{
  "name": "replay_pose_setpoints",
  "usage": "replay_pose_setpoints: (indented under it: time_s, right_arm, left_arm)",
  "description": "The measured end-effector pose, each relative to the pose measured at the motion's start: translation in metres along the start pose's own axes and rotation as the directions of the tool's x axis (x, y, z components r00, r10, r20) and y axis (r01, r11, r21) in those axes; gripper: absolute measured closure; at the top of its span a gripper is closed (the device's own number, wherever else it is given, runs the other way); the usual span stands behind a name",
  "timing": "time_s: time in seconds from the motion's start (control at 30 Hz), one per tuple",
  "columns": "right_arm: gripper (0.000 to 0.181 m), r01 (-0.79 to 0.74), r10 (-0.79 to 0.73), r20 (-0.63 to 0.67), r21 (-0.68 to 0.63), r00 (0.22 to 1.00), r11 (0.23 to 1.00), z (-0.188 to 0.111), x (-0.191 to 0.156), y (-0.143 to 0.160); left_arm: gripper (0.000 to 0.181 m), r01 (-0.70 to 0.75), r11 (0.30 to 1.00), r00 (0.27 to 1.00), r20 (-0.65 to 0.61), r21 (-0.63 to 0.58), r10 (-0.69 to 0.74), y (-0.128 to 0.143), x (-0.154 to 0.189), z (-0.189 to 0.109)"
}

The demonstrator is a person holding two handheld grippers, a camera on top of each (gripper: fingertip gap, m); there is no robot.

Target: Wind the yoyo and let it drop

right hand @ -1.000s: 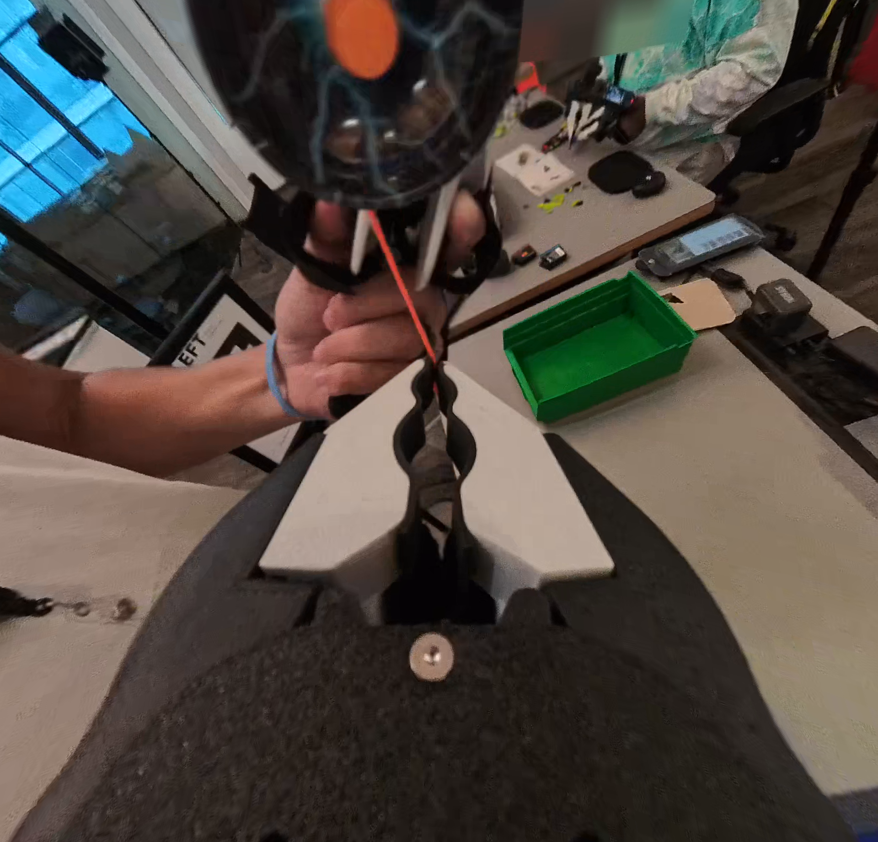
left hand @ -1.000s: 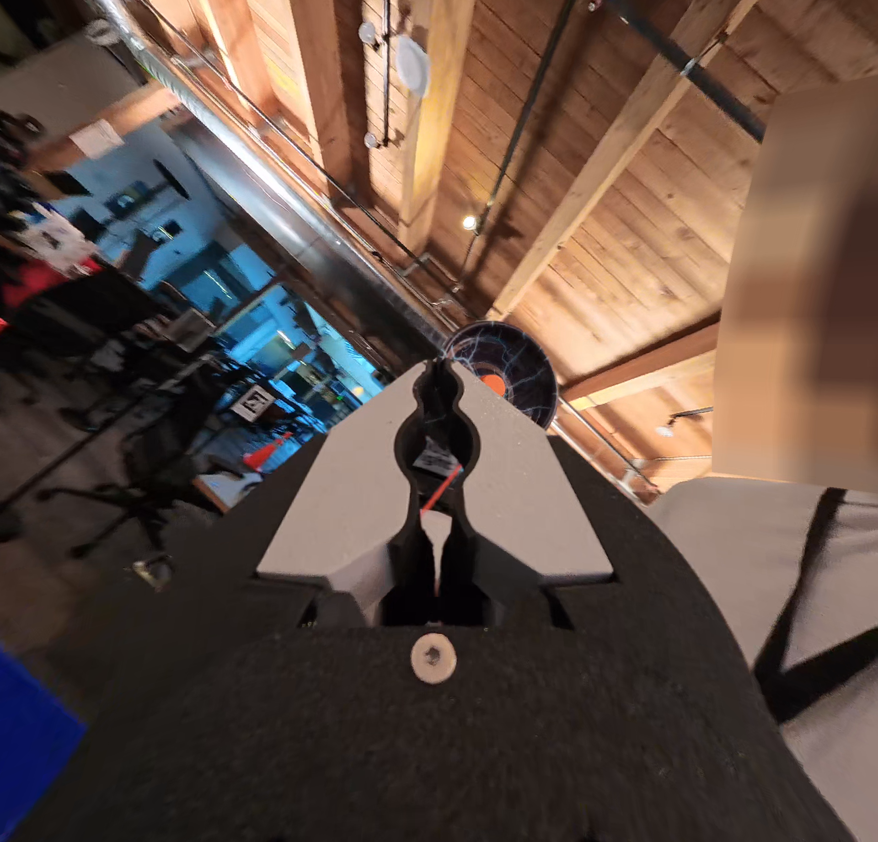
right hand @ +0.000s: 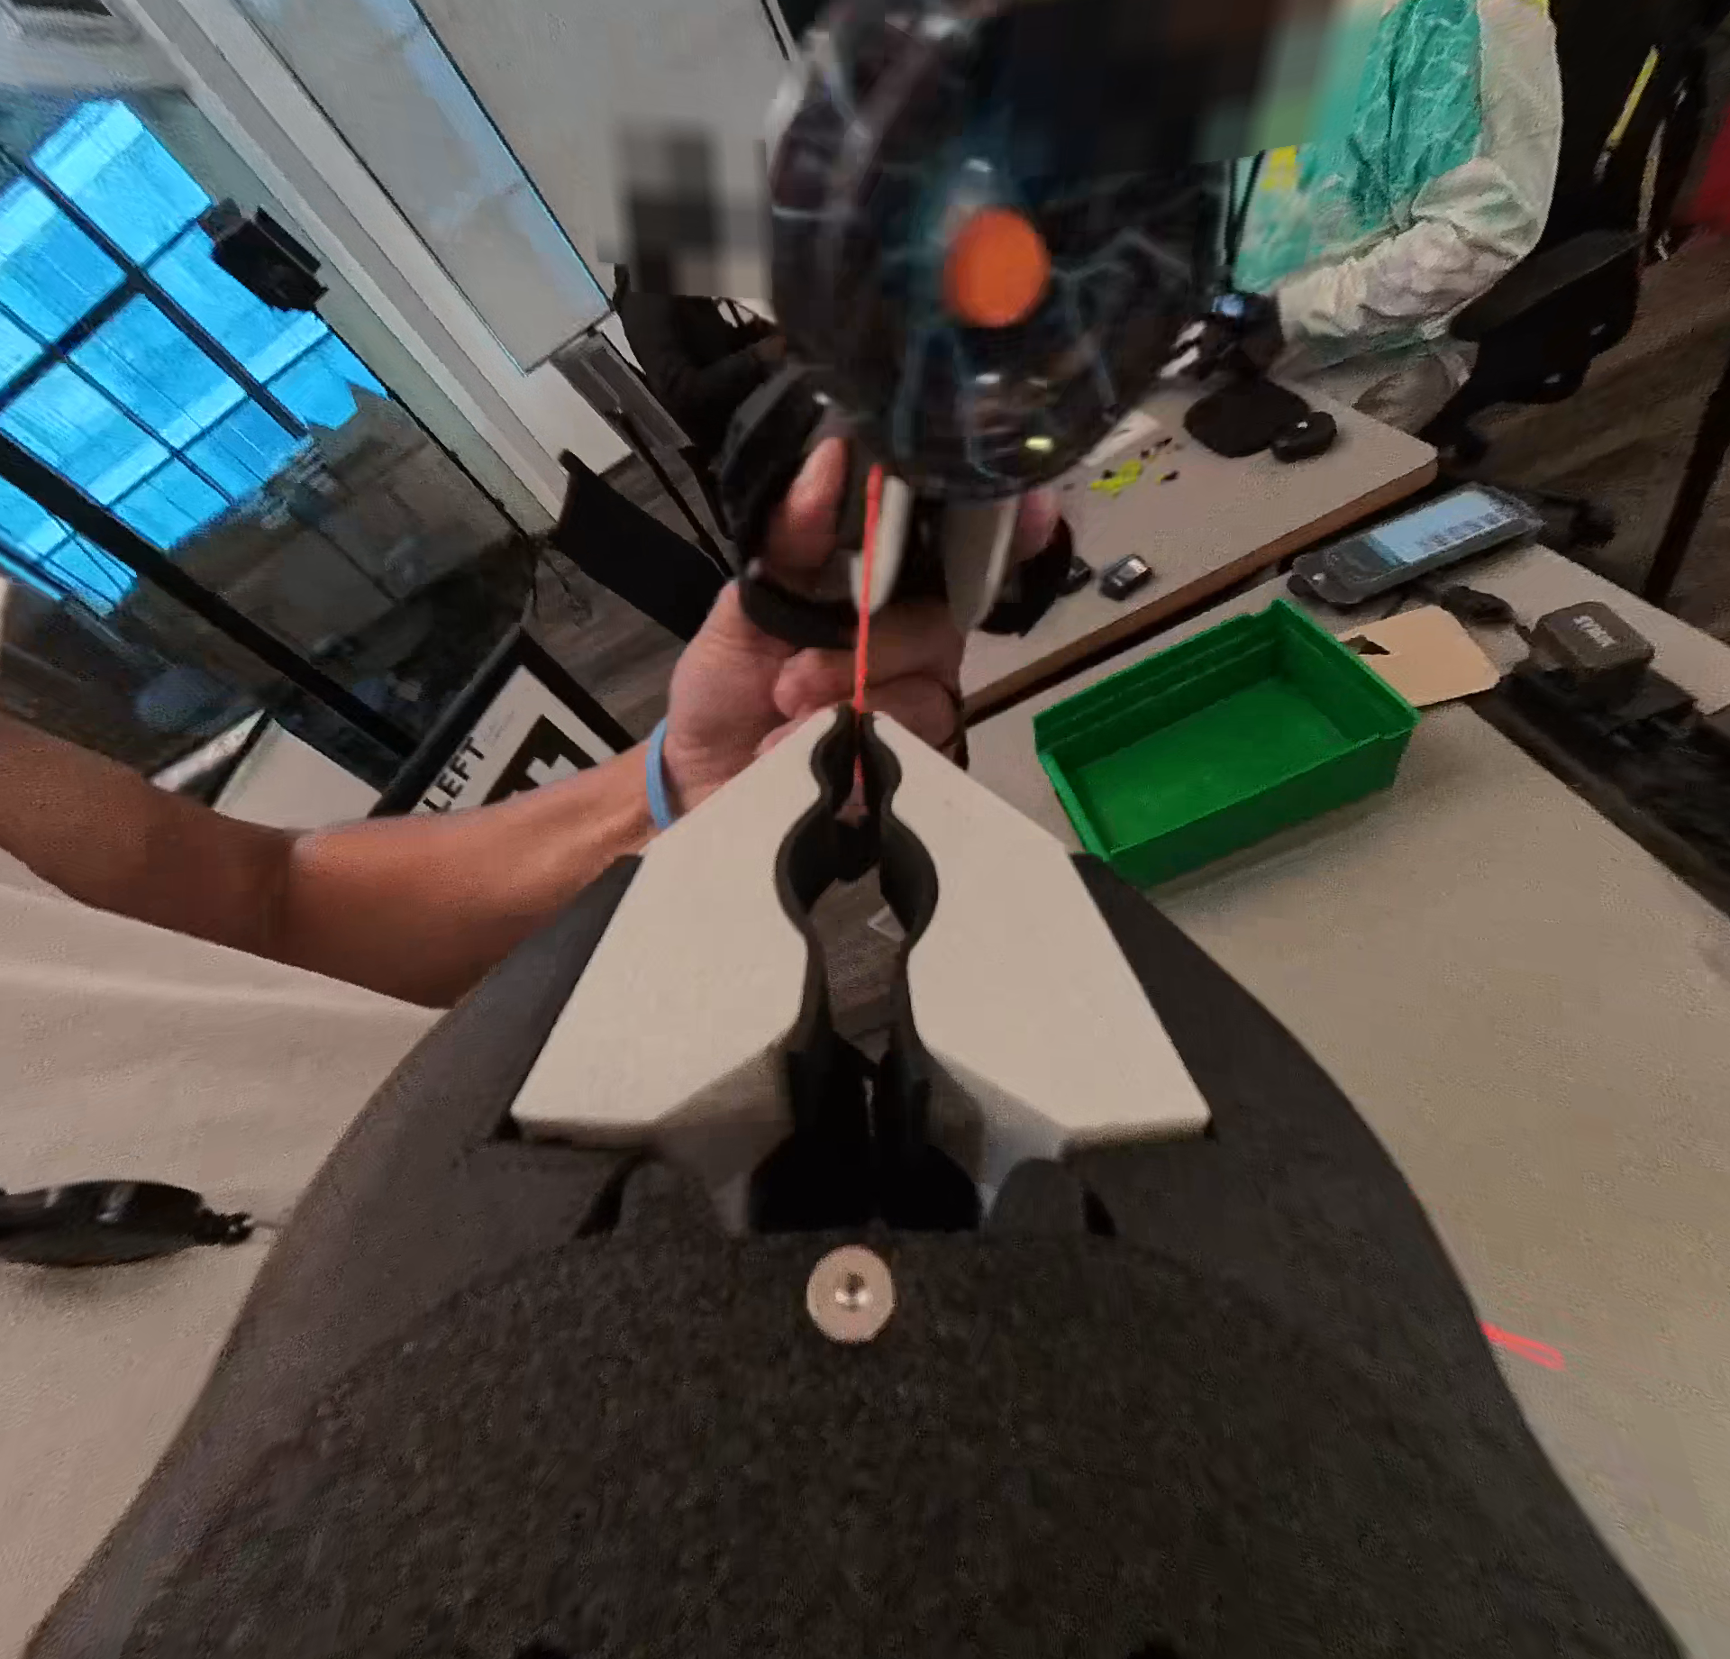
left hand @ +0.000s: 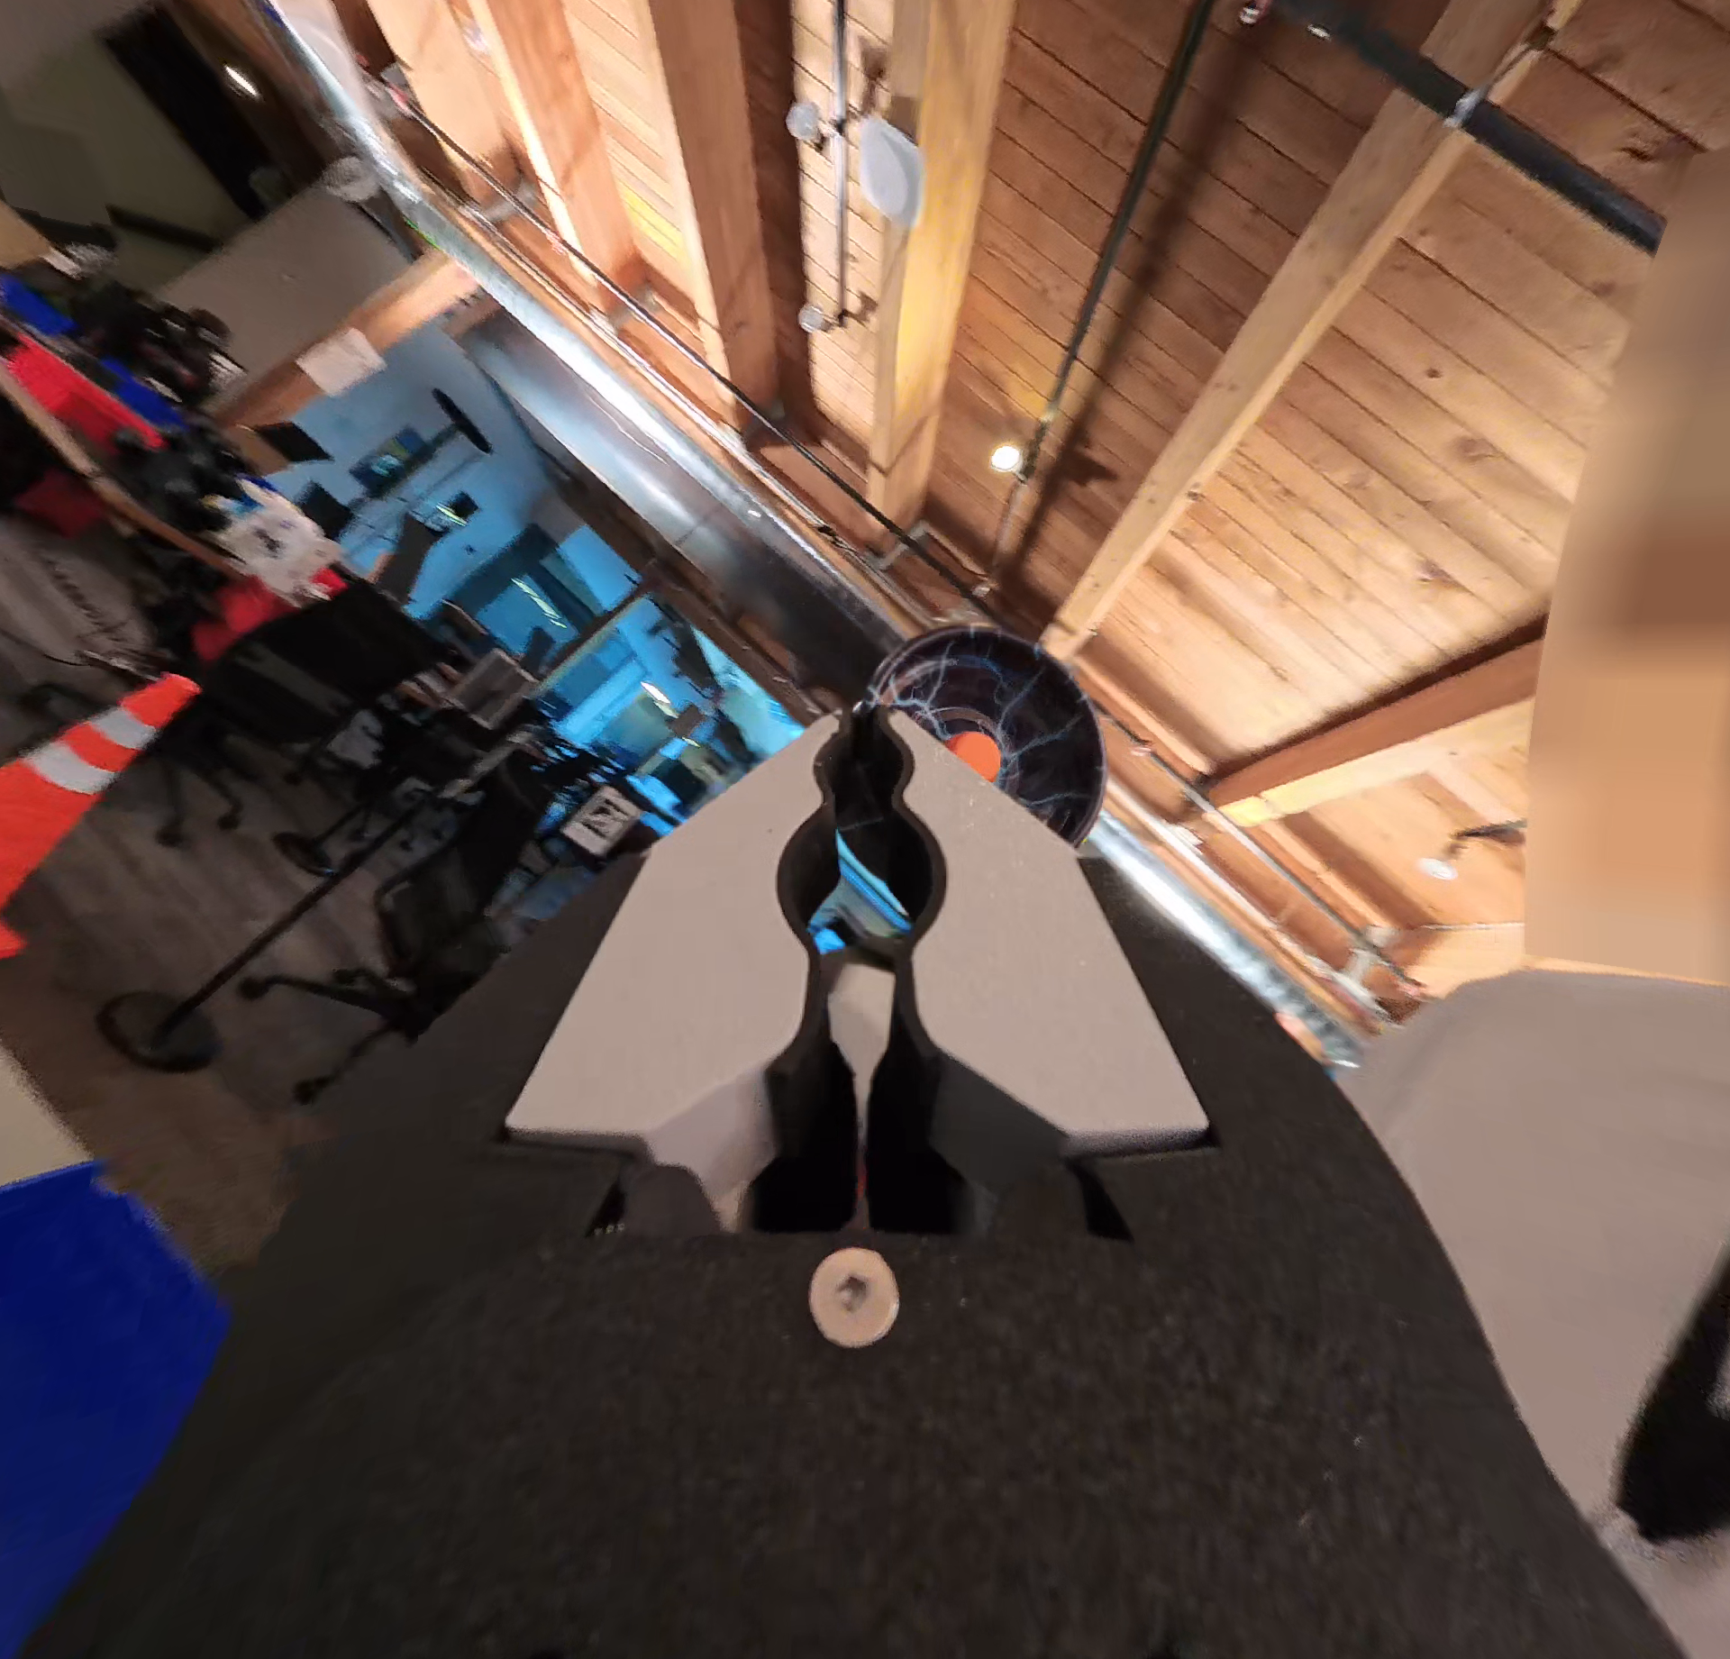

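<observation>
String (right hand: 866, 603), thin and red, ran taut from the pinched tips of the right gripper (right hand: 857, 725) up to the yoyo (right hand: 974, 303). The right gripper's grey fingers (right hand: 711, 940) were pressed together at the front, with the red line caught between them. The yoyo was dark and glossy, with an orange hub and pale blue streaks, and it looked blurred in the right wrist view. It sat at the end of the left gripper (right hand: 922, 537), which was seen farther off in that view, held by a hand (right hand: 768, 687) with a blue band at the wrist. Its two light fingers looked spread a little to either side of the yoyo, though blur hid exactly where they touched it.

In the left wrist view the left gripper (left hand: 866, 725) pointed up toward a wooden ceiling (left hand: 1217, 350), and the yoyo (left hand: 1016, 734) showed just beyond the right finger's tip. Here the fingertips looked nearly closed, so I could not tell its true opening.

Below, a green tray (right hand: 1217, 753) sat on the pale table (right hand: 1451, 1099), and a small loop of red string (right hand: 1526, 1347) lay on the table near the right gripper's body.
</observation>
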State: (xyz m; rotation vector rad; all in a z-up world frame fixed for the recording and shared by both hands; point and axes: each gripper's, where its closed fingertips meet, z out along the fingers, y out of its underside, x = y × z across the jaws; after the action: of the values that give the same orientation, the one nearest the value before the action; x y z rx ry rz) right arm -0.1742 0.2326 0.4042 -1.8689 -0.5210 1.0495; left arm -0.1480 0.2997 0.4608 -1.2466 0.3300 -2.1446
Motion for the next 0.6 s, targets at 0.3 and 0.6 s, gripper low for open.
replay_pose_setpoints:
  time_s: [0.3,0.6]
  right_arm:
    - [0.181,-0.034,0.026,0.068,0.113,0.997,0.993,-0.028,0.037,-0.039]
    - [0.181,0.463,-0.608,-0.264,-0.449,0.749,0.764,-0.038,0.042,-0.028]
  left_arm:
    - [0.181,0.188,0.974,0.979,-0.056,-0.128,-0.197,0.064,0.01,-0.016]
    - [0.181,-0.104,0.948,0.987,0.083,-0.301,0.135,0.069,-0.022,-0.031]
